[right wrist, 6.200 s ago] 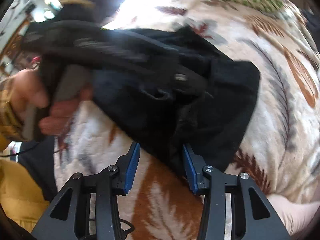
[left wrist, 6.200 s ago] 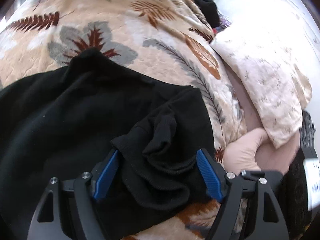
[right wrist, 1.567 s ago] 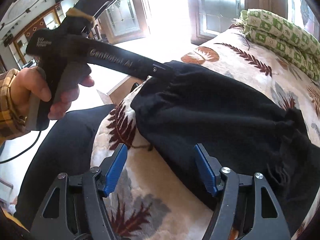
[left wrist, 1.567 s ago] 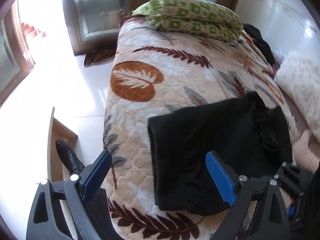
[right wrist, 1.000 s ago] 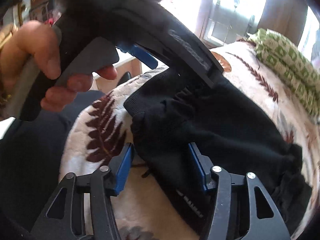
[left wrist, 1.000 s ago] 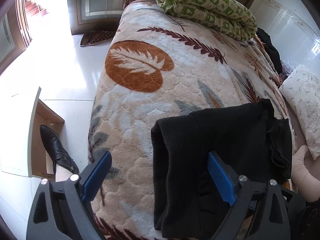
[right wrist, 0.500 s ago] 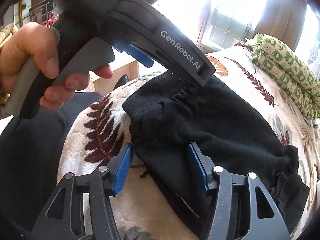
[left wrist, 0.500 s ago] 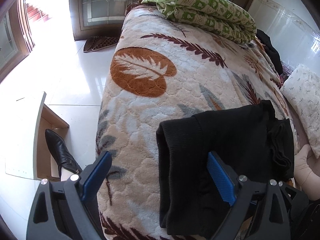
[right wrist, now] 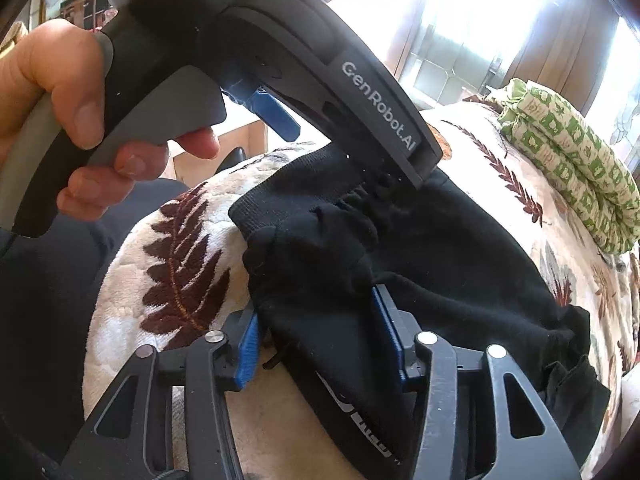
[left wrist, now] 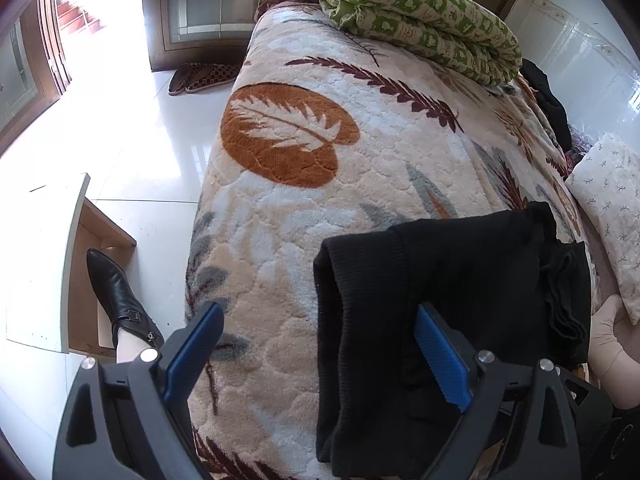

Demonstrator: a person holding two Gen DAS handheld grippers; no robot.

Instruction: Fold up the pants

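The black knit pants [left wrist: 448,300], folded on the leaf-patterned fleece bed [left wrist: 320,208], are straddled by the left gripper [left wrist: 320,354], fingers wide; the right gripper [right wrist: 320,344] pinches the waistband, best kept flat.

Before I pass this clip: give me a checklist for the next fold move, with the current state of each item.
1. Left gripper free, jaws open, holding nothing: ok.
2. Right gripper jaws straddle a bunch of the pants; firm clamp: cannot tell.
3. Pants layers flat and aligned: fabric is bunched at the right gripper and rumpled at the far end: not ok.
4. Pants wholly on the blanket: near end is cut off by the frame: cannot tell.
5. Green quilt and pillow apart from the pants: ok.
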